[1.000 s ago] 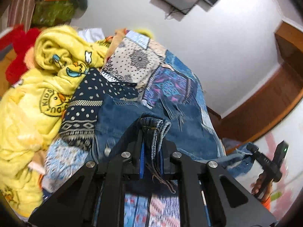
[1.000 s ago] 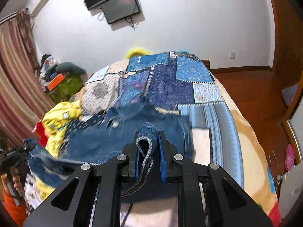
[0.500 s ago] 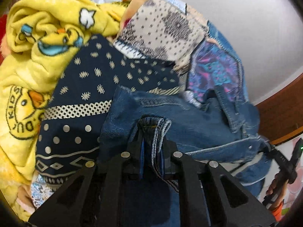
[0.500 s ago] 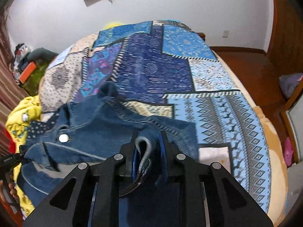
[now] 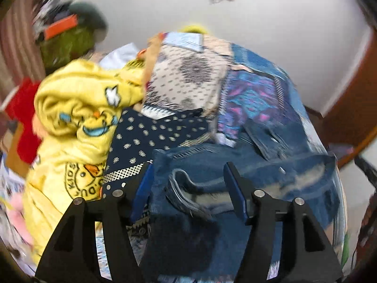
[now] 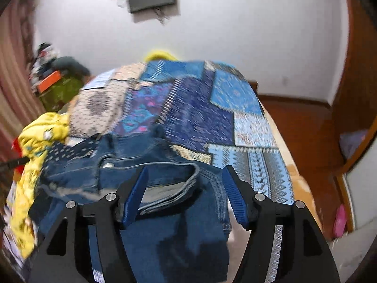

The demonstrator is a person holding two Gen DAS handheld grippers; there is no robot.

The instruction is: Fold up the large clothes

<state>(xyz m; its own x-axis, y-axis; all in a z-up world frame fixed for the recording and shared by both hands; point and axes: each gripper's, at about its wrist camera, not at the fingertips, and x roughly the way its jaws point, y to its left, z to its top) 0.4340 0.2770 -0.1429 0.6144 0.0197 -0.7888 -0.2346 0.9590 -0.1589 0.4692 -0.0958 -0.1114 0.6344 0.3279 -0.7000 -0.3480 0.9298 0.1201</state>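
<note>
lying between both wide-apart jaws, the denim jacket (image 5: 235, 172) (image 6: 165, 188) rests unheld on the patchwork bedspread (image 6: 200, 113)

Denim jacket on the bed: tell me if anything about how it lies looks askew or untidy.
The denim jacket is not flat: its near edge is bunched into a loose loop between the open right gripper, and its far side overlaps the dotted navy cloth. Beside it, a yellow blanket lies heaped on the patchwork bedspread.
</note>
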